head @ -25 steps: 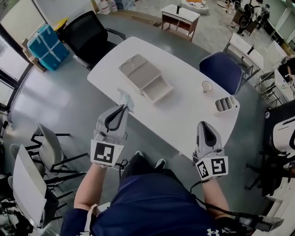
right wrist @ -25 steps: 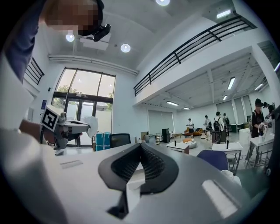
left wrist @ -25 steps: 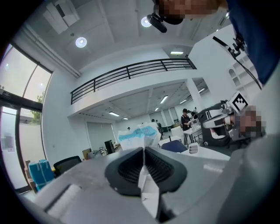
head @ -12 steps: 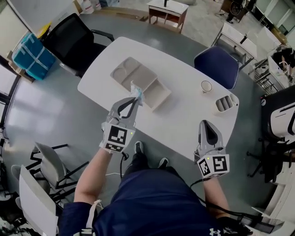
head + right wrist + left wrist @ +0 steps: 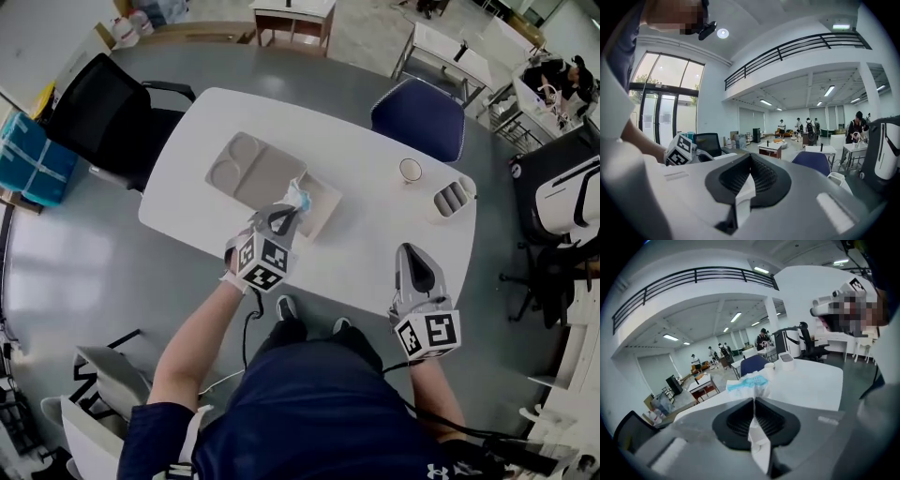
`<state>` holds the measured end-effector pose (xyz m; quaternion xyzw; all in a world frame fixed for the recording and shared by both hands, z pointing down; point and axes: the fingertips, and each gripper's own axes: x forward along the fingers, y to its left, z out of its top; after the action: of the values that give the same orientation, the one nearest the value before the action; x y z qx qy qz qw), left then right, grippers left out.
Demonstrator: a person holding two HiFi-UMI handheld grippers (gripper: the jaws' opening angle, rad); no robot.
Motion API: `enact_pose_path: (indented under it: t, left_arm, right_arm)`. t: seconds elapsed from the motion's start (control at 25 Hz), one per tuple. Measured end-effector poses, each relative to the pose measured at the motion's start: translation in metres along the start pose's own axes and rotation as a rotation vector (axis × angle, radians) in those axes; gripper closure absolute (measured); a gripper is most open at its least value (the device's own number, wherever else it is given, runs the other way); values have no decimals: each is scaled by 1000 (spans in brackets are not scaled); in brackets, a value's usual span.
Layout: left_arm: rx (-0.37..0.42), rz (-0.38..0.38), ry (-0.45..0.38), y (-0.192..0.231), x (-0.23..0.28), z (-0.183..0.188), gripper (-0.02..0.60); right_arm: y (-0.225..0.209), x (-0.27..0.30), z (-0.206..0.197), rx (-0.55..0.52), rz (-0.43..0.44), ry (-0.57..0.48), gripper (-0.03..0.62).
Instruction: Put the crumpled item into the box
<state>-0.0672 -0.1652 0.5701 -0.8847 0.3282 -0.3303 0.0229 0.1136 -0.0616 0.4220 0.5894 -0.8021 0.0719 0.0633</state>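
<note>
**A:** What fills the scene?

**B:** A white table (image 5: 375, 234) on a grey floor, with a black chair (image 5: 98, 117) at its far left corner and a blue chair (image 5: 419, 117) on its far side.

**A:** And on the table?

**B:** The beige box (image 5: 248, 169) lies left of the middle. It is shallow, and its far part is divided into compartments.

**A:** Where are the two grippers?

**B:** The left gripper (image 5: 286, 212) reaches over the table's near edge to the near end of the box. The right gripper (image 5: 411, 251) hangs at the near edge, well apart from the box. Its jaws are pressed together with nothing between them.

**A:** Anything smaller?

**B:** A white slotted holder (image 5: 450, 199) sits at the right end of the table, and a small cup (image 5: 410, 170) is just beside it.

**A:** And the crumpled item?

**B:** The crumpled item (image 5: 298, 195) is white with a pale blue patch. The left gripper is clenched on it, and the wad sticks out past the jaw tips. From the head view it is over the near section of the box. I cannot tell whether it touches the box.
</note>
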Motion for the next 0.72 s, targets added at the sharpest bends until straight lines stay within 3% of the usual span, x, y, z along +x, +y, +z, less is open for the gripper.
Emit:
enact_pose_path:
  t: [0.2, 0.36, 0.72]
  left_arm:
    - [35, -102, 120, -8, 50, -27, 565]
    - [14, -148, 189, -13, 78, -42, 565]
    - [32, -175, 349, -27, 114, -56, 565]
  right_arm:
    - [12, 6, -8, 0, -34, 28, 592]
    - [7, 7, -16, 8, -43, 54, 592]
    - [-25, 16, -24, 58, -37, 74, 592]
